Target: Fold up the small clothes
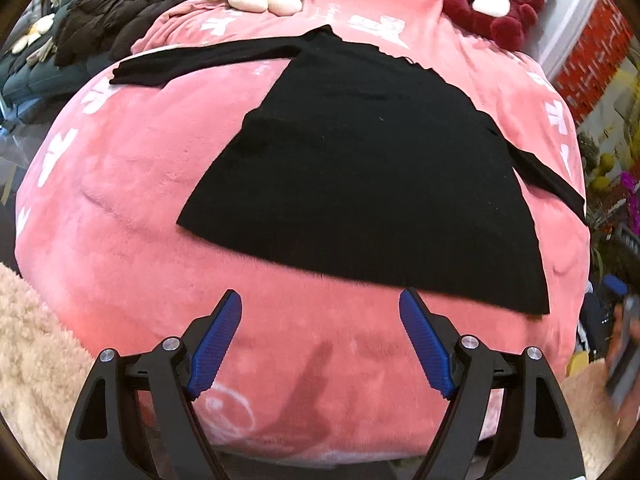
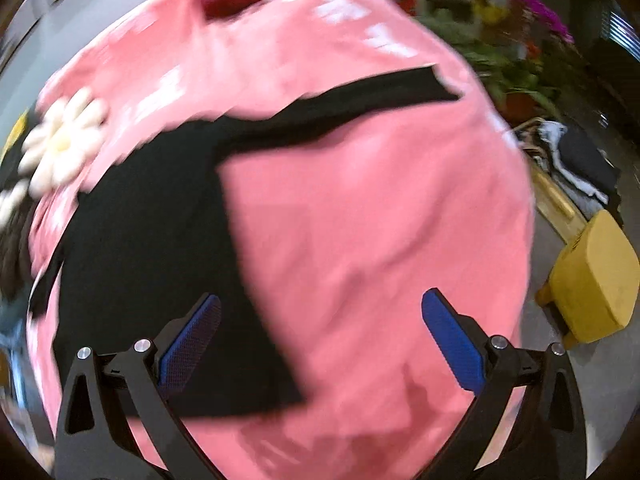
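Black top point(image 1: 360, 168) lies flat on the pink blanket point(image 1: 120, 220), unfolded; my left gripper point(image 1: 321, 340) and right gripper point(image 2: 320, 340) hover spread and empty, so next I pinch a sleeve point(image 2: 360, 96).

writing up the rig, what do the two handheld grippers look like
The left gripper and right gripper look alike: black angular linkage arms with triangular cutouts, round silver pivot bolts, and flat, finely ribbed blue finger pads. No cables, markings or sleeves show.
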A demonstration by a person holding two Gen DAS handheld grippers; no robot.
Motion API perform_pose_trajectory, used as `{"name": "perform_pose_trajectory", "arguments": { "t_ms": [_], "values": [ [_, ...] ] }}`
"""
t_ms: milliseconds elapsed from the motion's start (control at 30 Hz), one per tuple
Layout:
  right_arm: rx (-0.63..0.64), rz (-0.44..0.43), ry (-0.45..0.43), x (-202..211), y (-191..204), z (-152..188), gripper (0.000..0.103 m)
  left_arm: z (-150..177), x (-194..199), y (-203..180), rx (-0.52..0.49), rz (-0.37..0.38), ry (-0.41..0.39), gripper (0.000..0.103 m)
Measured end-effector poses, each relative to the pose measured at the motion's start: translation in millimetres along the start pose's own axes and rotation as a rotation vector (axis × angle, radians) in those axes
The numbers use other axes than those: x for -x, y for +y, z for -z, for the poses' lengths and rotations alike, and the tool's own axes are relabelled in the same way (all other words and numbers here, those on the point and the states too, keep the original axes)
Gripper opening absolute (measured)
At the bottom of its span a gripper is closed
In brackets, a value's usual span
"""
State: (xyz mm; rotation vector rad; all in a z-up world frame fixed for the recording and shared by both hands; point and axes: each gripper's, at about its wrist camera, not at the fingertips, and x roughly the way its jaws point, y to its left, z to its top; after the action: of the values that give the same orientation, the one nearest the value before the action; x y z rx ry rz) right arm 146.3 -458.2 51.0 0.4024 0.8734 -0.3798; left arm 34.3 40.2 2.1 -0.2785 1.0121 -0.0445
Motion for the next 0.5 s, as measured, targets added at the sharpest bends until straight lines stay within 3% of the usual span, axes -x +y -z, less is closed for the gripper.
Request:
{"name": "perform_pose_trajectory", "arguments": {
  "t_ms": [133, 267, 500],
  "values": [
    [-0.092, 0.015, -0.053, -37, -51, -69, 0.098, -11, -14, -3, -0.005, -0.008, 0.028, 0.078],
    [-0.184, 0.021, -0.046, -82, -103, -126, 0.072, -21, -31, -11, -0.032, -0.025, 0.059, 0.078],
    [-0.249, 0.07, 0.006, -153, -134, -162, 0.07, -45, -56, -42, -0.106, -0.02, 0.075, 0.078]
  ]
}}
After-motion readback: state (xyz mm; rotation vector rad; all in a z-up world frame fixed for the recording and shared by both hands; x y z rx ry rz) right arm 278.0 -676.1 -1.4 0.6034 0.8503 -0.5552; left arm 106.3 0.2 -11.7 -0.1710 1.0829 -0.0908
